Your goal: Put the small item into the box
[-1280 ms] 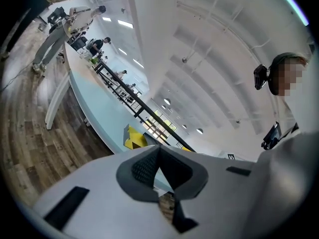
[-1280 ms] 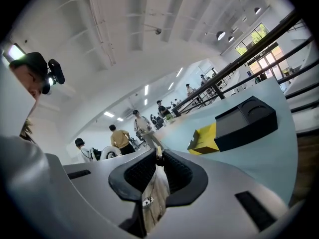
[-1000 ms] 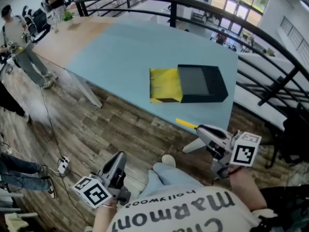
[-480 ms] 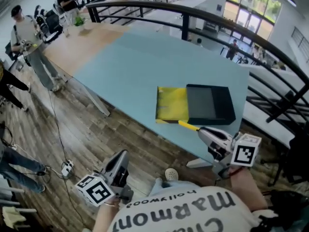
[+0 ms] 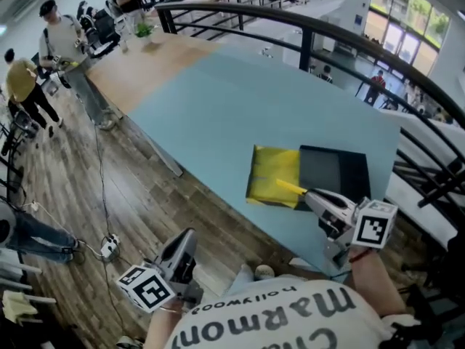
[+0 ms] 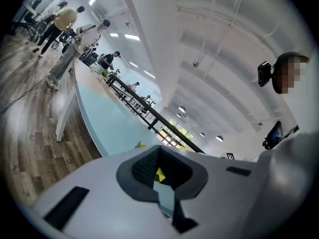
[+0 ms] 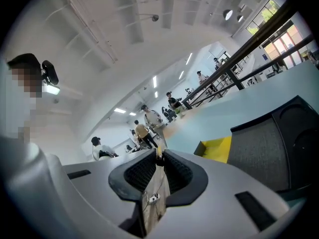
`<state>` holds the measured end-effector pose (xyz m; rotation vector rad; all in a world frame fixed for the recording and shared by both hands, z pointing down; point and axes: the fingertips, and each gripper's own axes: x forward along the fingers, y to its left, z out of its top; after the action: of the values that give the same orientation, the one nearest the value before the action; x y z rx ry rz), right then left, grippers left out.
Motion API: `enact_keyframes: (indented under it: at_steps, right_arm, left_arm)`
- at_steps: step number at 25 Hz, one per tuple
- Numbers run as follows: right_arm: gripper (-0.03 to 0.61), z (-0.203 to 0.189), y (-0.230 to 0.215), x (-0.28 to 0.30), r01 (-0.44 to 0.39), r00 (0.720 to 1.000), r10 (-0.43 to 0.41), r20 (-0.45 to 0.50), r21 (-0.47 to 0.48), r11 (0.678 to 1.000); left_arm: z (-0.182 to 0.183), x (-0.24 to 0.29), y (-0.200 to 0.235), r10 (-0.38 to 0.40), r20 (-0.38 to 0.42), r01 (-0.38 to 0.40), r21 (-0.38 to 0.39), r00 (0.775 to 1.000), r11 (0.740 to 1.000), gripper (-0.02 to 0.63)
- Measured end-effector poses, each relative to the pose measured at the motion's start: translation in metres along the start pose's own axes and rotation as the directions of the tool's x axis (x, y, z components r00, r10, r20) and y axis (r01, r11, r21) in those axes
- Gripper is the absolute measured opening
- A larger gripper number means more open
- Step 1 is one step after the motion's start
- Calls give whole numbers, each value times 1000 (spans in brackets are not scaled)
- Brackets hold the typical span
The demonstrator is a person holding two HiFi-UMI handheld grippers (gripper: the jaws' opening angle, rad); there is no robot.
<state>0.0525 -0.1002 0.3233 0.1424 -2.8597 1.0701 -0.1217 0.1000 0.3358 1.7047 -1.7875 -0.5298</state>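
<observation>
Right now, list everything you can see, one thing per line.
table: one, light blue, centre, running away from the person
wooden tabletop: one, tan, joined to the table's far end
box: one, black with a yellow section on its left, near the table's front edge
stick: one, yellow, clamped in the right tool, tip over the yellow section
railing: one, black, curving behind the table
people: at least three, far left, standing and sitting
cable: one, dark, on the wood floor
shirt: one, grey with white print, bottom
left tool: one, grey, low left, shut, empty
right tool: one, grey, by the box
</observation>
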Motion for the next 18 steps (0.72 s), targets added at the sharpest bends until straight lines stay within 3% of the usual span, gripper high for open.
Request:
enact_keyframes:
  at_steps: [9, 18]
  right_arm:
    - [71, 2, -30, 25, -36, 997, 37, -74, 14, 999]
    - [71, -3, -67, 38, 13, 993, -11, -119, 24, 1000]
  left_arm:
    - [-9, 16, 4, 68, 6, -68, -25, 998, 997, 2]
    - [-9, 21, 1, 132, -13, -132, -14, 991, 991, 2]
